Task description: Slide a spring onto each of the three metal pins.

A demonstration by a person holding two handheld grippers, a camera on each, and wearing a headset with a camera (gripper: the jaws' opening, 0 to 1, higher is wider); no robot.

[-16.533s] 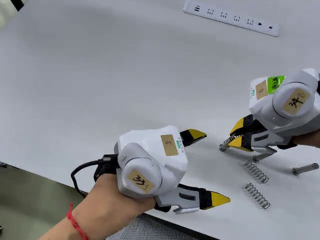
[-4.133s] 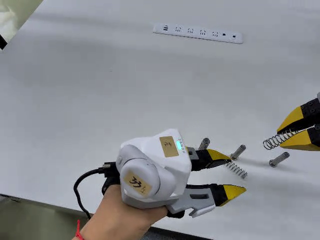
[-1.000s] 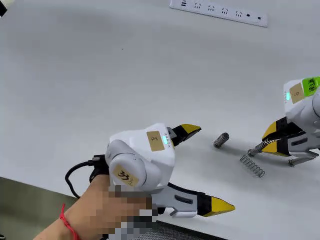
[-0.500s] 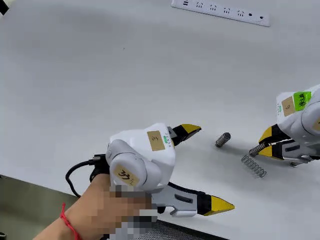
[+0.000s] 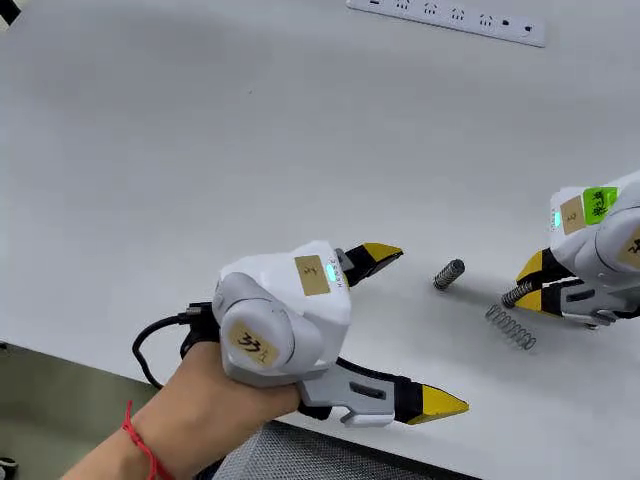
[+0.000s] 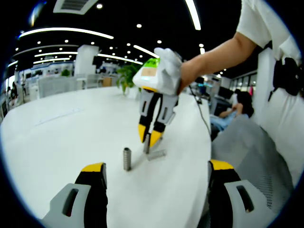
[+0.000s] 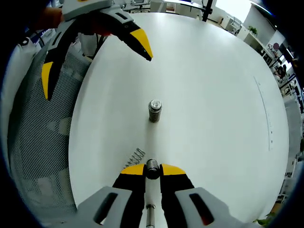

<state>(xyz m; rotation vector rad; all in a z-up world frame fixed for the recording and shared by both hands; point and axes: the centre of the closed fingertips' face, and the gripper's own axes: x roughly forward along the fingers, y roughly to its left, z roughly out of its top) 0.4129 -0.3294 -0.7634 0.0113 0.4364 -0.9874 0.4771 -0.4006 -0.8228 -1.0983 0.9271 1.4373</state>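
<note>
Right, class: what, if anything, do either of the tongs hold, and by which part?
The right tongs are shut on a spring-wrapped silver metal pin, gripped near its forward end. The left tongs are open, holding nothing.

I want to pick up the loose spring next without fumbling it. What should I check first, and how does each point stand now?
1. Left gripper free: ok, jaws wide apart, holding nothing.
2. Right gripper grips its pin: ok, jaws shut on it.
3. Loose spring reachable: ok, it lies bare on the table just beside the right gripper's tips.
4. Other pin done: ok, coils wrap it and it lies apart from both grippers.
5. Spring seated on the held pin: cannot tell, the jaws cover most of it.
</note>
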